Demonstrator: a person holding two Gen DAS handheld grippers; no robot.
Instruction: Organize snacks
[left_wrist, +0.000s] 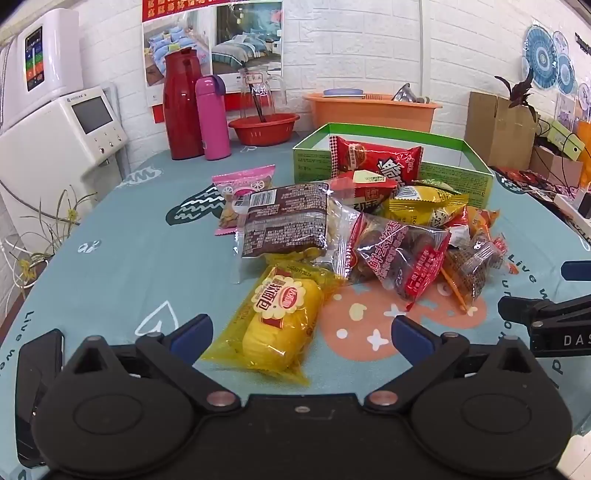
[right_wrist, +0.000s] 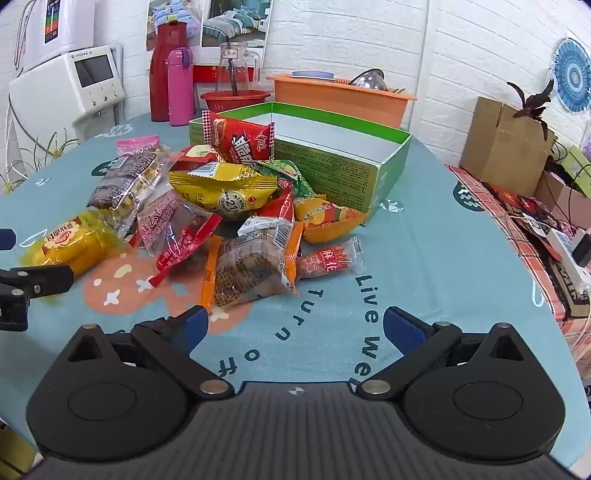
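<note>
A heap of several wrapped snacks lies on the teal tablecloth in front of an open green box (left_wrist: 476, 177) (right_wrist: 332, 170). A yellow cake packet (left_wrist: 280, 317) (right_wrist: 70, 243) lies nearest, with its near end between the wide-spread fingers of my left gripper (left_wrist: 301, 332), which is open and touches nothing. My right gripper (right_wrist: 293, 328) is open over bare cloth, just short of an orange-edged brown packet (right_wrist: 251, 273) and a small red packet (right_wrist: 328, 258). A red chip bag (left_wrist: 376, 158) (right_wrist: 240, 140) leans on the box's front wall. The box looks empty inside.
Behind the box stand a red flask (left_wrist: 183, 107), a pink bottle (left_wrist: 211, 118), a glass jug (left_wrist: 260, 90), a red basin (left_wrist: 264, 127) and an orange tub (left_wrist: 373, 110). A cardboard box (right_wrist: 506, 140) and cables crowd the right. My right gripper's tip shows at the left wrist view's right edge (left_wrist: 535, 314).
</note>
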